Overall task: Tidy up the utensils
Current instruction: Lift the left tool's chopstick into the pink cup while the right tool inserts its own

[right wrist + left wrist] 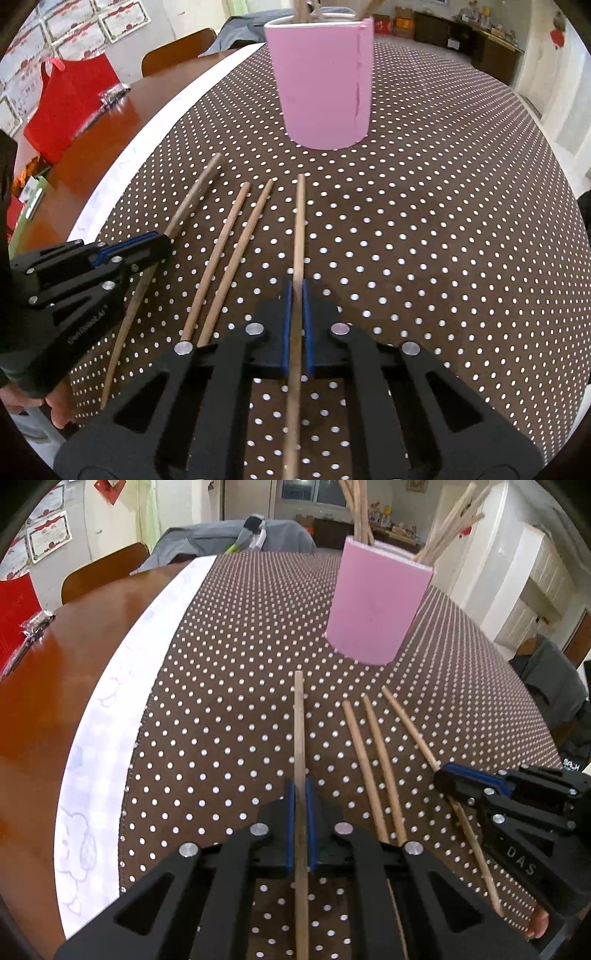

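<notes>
Four chopsticks on the brown polka-dot cloth (pixel 229 686), fanned side by side in front of the pink holder (pixel 373 605), which stands upright w/ more sticks poking out its top. Left to right: bare wood table (pixel 55 686) edge, white strip of cloth border, then the dotted cloth. Left gripper (pixel 300 786) is clamped on the leftmost chopstick (pixel 299 716), blue pads pinching it. Next, two loose chopsticks (pixel 369 753) lie close together, touching nothing but cloth. Right gripper (pixel 296 286) is clamped on the rightmost chopstick (pixel 298 225), pads tight on the shaft.

Room: chair back and grey fabric beyond the table, certificates on the wall. Right wrist view alone shows the red bag (pixel 66 107) on the table and a seam down the holder's side; left wrist view alone shows white cabinets at far right.
</notes>
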Tool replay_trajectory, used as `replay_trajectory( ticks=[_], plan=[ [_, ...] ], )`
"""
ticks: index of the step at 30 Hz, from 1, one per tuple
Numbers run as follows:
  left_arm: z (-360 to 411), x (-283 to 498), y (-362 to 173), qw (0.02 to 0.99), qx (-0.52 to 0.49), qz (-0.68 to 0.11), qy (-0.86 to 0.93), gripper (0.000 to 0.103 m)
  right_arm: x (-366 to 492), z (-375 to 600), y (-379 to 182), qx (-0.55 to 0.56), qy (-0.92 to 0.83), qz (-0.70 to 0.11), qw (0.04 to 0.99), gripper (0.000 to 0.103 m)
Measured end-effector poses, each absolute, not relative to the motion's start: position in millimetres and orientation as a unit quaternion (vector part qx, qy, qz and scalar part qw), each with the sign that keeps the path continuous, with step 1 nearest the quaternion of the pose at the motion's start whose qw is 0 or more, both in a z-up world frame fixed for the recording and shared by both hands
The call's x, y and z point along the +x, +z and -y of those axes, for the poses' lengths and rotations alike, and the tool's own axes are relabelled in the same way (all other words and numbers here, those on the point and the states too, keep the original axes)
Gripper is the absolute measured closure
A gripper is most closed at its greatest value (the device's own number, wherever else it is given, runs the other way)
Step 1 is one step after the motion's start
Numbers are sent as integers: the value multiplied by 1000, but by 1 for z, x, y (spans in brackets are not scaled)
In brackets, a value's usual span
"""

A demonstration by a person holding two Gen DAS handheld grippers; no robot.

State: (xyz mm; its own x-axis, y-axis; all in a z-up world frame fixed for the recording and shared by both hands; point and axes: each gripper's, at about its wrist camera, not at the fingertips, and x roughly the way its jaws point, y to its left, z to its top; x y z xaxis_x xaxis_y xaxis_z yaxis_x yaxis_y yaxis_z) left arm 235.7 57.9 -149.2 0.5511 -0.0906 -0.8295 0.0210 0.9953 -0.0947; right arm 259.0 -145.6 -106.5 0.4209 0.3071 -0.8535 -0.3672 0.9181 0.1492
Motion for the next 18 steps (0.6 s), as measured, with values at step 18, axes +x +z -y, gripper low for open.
replay_trajectory(
  ticks=[18],
  plan=[
    [-25, 206, -55, 954, -71, -270, -110, 97, 241, 192, -22, 60, 266, -366, 890, 97]
  ],
)
